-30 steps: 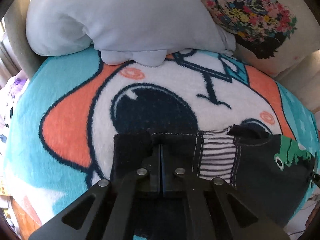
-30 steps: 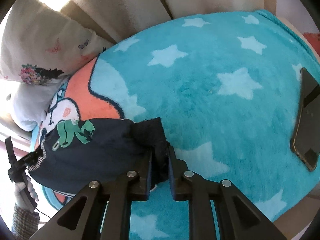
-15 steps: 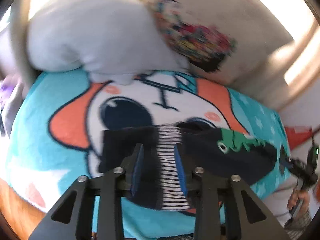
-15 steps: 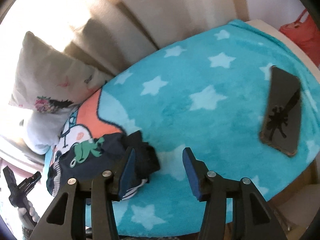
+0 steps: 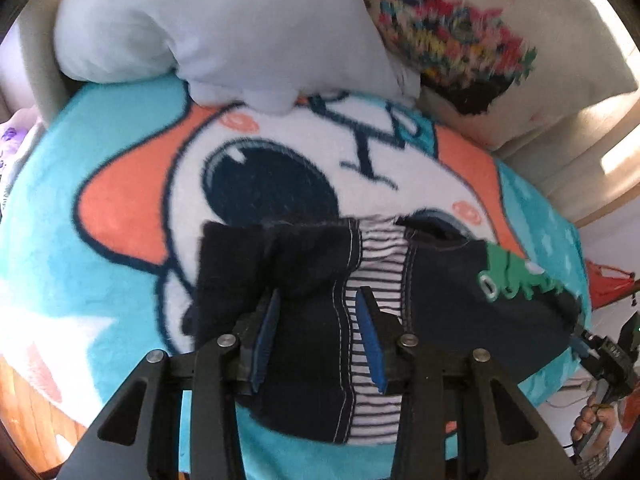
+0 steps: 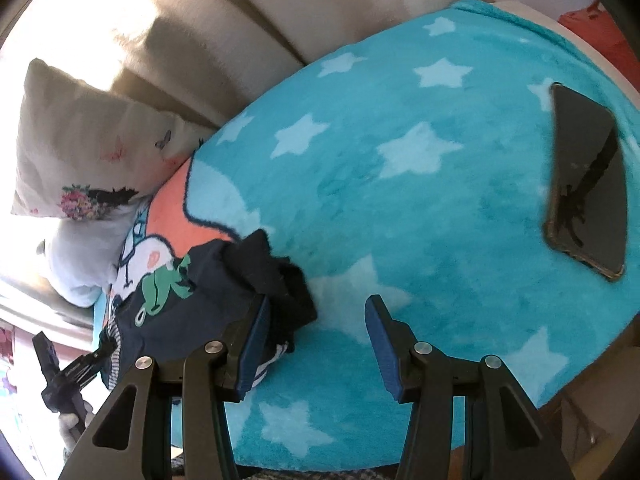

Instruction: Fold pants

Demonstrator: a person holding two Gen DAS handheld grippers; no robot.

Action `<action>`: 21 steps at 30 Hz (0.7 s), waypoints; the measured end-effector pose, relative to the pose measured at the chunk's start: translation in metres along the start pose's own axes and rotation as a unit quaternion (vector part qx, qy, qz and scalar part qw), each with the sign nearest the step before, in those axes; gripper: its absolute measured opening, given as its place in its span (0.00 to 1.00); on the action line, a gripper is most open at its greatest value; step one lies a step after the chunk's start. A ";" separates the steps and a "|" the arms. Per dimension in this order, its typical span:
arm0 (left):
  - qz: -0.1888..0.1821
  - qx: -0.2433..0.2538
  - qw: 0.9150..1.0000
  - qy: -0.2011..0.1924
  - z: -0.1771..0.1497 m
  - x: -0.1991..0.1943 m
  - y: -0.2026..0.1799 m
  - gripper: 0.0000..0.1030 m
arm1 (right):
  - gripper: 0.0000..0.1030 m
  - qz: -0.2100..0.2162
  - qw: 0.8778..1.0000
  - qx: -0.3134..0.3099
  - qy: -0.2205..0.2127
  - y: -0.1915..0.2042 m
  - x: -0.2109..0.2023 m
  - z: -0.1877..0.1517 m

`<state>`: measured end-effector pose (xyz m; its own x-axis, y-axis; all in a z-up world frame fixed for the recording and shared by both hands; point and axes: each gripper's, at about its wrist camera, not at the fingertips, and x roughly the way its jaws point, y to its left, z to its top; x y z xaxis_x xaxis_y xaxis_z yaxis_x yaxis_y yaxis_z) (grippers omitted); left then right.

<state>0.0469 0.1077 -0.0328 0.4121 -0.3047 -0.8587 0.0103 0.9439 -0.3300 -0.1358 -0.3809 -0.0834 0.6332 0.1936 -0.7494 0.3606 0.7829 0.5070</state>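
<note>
- My left claw (image 5: 318, 334) is spread, its blue pads apart with nothing pinched between them; the dark fabric and the striped band of the pants (image 5: 320, 280) lie right under and between the two fingers.
- From the left wrist view, the pants sit folded into a compact dark bundle on the blanket (image 5: 100, 280), over the white and orange cartoon face printed on it, with a green frog patch (image 5: 512, 276) out to the right side of the bundle.
- My right claw (image 6: 316, 338) is also spread wide, holding nothing; the folded end of the pants (image 6: 208, 280) lies against the left finger (image 6: 252, 344), while the right finger hangs over bare teal blanket (image 6: 400, 200) with pale stars.
- In the right wrist view the pants lie to the left of the claw, frog patch (image 6: 160, 286) facing up, and the other claw is visible at their far end, near the lower left edge.
- A dark phone (image 6: 586, 196) lies flat on the blanket well to the right, apart from the pants.
- A pale blue pillow (image 5: 224, 28) and a floral cushion (image 5: 480, 48) rest at the far edge of the blanket, beyond the pants.
</note>
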 end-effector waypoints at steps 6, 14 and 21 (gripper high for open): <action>-0.044 0.042 0.998 -0.025 0.010 -0.043 -0.027 0.38 | 0.59 0.043 0.999 -0.001 -0.001 0.000 -0.007 -0.004; -0.129 0.217 0.966 0.049 0.021 -0.009 -0.171 0.41 | 0.59 0.054 0.997 -0.032 0.034 0.019 0.020 -0.025; -0.191 0.295 0.928 0.122 0.019 0.055 -0.293 0.42 | 0.59 0.042 0.997 -0.050 0.035 0.029 0.035 -0.027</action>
<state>0.0835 -0.1828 0.0241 0.0574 -0.5836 -0.8100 0.6397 0.6444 -0.4189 -0.1219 -0.3360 -0.1063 0.6077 0.2998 -0.7354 0.2352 0.8166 0.5272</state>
